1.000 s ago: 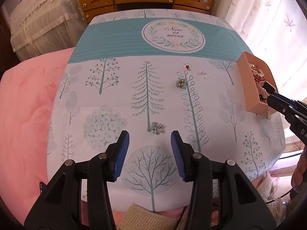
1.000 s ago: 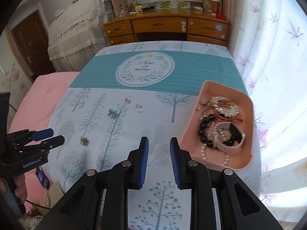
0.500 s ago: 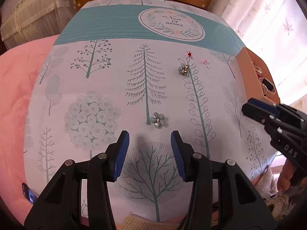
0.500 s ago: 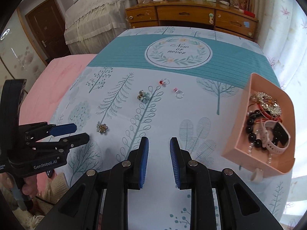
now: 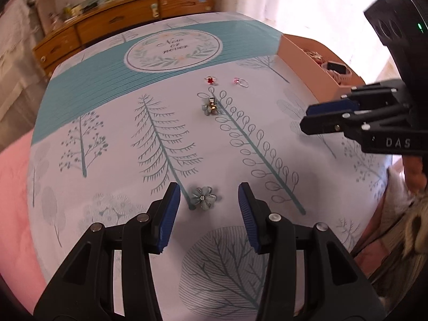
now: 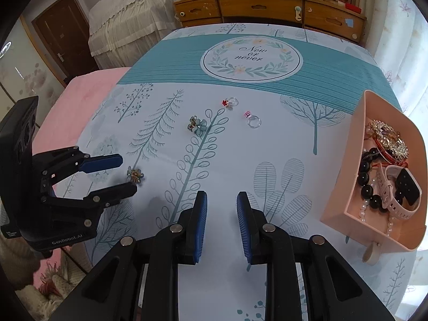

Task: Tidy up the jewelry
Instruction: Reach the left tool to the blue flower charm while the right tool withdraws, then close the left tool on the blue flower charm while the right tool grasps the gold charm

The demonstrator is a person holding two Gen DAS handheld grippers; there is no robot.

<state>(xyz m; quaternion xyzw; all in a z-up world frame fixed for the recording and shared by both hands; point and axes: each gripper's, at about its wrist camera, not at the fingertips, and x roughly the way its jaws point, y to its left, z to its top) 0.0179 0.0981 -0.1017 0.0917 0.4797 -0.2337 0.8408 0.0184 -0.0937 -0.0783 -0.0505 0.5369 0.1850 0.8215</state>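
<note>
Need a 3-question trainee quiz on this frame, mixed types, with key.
1. True or false: the left tool is shut on the pale blue flower-shaped clip.
2. How many loose jewelry pieces lie on the tree-print tablecloth, outside the pink plastic tray?
3. Which ring lies nearer the tray: A) the red-stone ring, B) the pink-stone ring?

Key
1. False: open, with the clip lying between its fingers.
2. Four: two flower clips, two rings.
3. B

A: The cloth (image 6: 267, 144) was white with teal trees and a teal band at twelve o'clock?

B: Yes. Pink tray (image 6: 345, 187) at three o'clock; pale-blue flower clip (image 5: 203, 198); blue-padded black grippers (image 6: 219, 208).
</note>
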